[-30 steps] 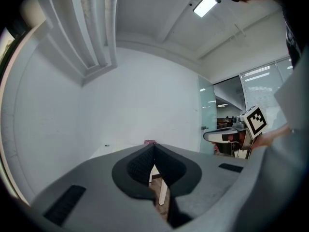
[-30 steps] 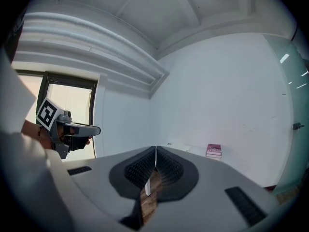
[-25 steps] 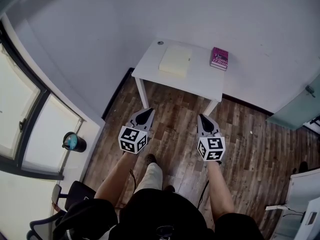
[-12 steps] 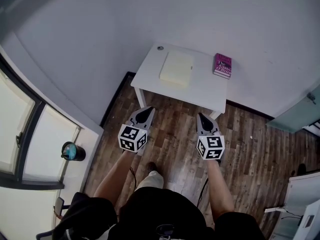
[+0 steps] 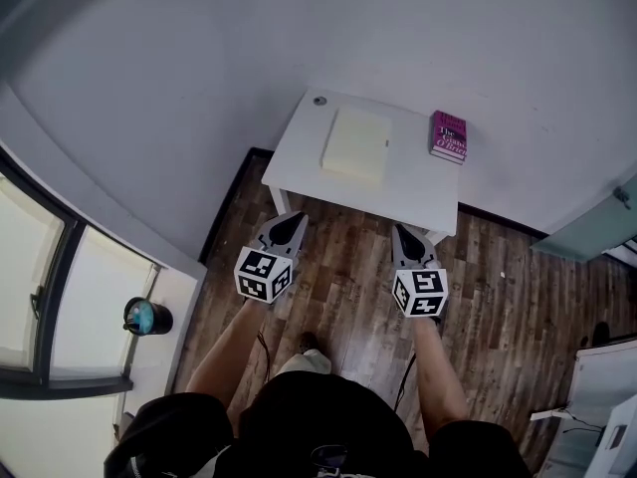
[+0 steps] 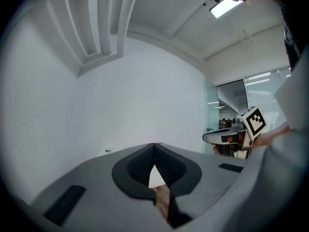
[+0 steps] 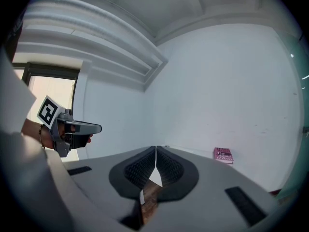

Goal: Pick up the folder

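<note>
A pale cream folder (image 5: 355,144) lies flat on a small white table (image 5: 299,157) against the wall. My left gripper (image 5: 288,220) hangs over the wood floor just short of the table's front edge, jaws shut and empty. My right gripper (image 5: 405,233) is level with it to the right, also shut with nothing held. In the left gripper view the left gripper (image 6: 154,146) shows its tips meeting; the right gripper (image 7: 156,149) looks the same in its own view. The folder is hidden behind the jaws in both gripper views.
A magenta book (image 5: 449,135) (image 7: 223,155) lies on the table's right end, and a small round hole (image 5: 319,100) marks its far left corner. A glass door (image 5: 597,217) stands at the right. A round object (image 5: 146,317) sits by the window on the left.
The table with the folder and book has come closer and lower in the head view as the person steps toward it. Both grippers stay shut and side by side.
</note>
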`<state>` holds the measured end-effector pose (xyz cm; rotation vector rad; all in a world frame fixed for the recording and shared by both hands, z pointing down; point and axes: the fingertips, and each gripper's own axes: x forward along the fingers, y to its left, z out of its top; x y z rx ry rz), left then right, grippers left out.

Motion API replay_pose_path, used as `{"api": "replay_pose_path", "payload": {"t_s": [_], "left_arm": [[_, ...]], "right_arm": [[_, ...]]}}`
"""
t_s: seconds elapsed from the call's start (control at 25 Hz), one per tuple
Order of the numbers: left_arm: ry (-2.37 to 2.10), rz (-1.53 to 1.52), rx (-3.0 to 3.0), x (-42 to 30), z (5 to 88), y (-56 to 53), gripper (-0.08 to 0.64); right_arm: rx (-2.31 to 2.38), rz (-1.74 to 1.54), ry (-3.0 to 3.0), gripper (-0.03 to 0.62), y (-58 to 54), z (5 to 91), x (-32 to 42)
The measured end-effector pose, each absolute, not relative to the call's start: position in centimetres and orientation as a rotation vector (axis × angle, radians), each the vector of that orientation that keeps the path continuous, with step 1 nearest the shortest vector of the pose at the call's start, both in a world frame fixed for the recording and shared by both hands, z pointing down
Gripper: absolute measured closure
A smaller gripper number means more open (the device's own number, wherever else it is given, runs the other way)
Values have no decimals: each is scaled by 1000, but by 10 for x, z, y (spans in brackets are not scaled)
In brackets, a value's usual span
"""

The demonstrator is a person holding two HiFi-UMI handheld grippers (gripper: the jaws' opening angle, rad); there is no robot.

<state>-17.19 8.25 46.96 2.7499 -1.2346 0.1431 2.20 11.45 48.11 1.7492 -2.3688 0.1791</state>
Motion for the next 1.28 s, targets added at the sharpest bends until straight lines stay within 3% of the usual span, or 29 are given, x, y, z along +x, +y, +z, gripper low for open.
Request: {"api": "replay_pose_path", "payload": {"t_s": [1.28], "left_arm": [[-1211,146,2761,-209,482,-40,538]], "right_arm": [[1809,206,-2354,568,-4,500,-4]]}}
